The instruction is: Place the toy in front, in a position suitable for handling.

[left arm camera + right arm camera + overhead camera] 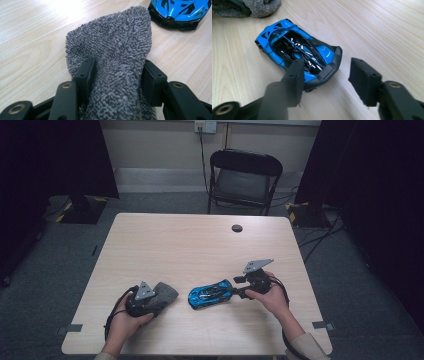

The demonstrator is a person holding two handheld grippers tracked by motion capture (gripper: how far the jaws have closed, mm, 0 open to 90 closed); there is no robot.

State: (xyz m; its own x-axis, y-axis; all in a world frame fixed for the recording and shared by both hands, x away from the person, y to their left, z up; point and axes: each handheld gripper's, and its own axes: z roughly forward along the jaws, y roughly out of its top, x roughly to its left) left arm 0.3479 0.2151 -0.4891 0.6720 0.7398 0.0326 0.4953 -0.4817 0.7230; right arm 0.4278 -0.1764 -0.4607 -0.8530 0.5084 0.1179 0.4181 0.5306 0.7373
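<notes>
Between both grippers, toy car (210, 293) lies crosswise (nose toward cloth (165, 293)).

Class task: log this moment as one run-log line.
left gripper: shut on grey cloth | right gripper: open behind blue toy car | table: car beside cloth

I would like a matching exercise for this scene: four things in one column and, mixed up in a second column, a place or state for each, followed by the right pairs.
Things:
1. grey cloth
2. blue toy car
3. left tongs
4. folding chair

Places or states:
A. stands on the floor beyond the table's far edge
B. lies on the table between the two hands
C. closed on the cloth
D. bunched up and held between two black jaws

Right pairs: 1-D, 2-B, 3-C, 4-A
</notes>
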